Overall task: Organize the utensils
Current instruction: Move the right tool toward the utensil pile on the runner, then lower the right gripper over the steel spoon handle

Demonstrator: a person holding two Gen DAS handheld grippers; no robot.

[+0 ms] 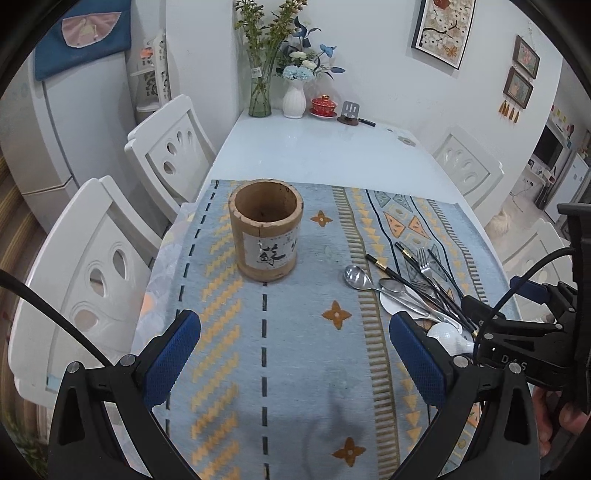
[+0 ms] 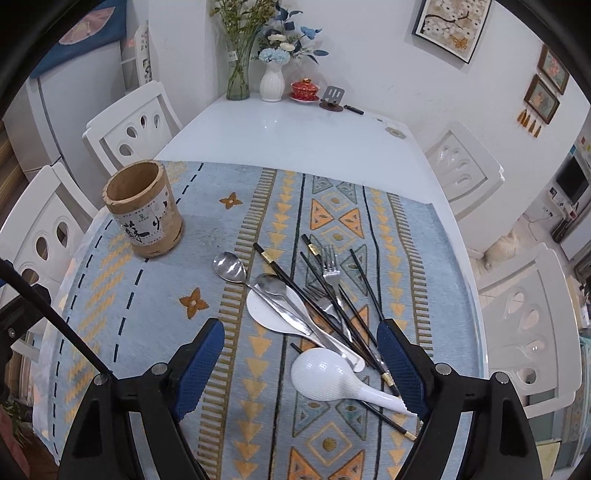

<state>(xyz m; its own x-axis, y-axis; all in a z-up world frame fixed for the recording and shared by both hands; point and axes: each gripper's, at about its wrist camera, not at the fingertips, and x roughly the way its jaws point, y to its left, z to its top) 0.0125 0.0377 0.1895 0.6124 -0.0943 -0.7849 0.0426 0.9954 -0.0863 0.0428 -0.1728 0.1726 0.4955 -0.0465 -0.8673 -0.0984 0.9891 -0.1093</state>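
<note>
Tablecloth [image 2: 229, 369]: chopsticks [image 2: 325, 291] tangled, ends hidden.

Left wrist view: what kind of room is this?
Probably a home dining area: a white glossy dining table with white carved-back chairs, a white ribbed vase of blue flowers, and framed flower pictures on the wall.
</note>
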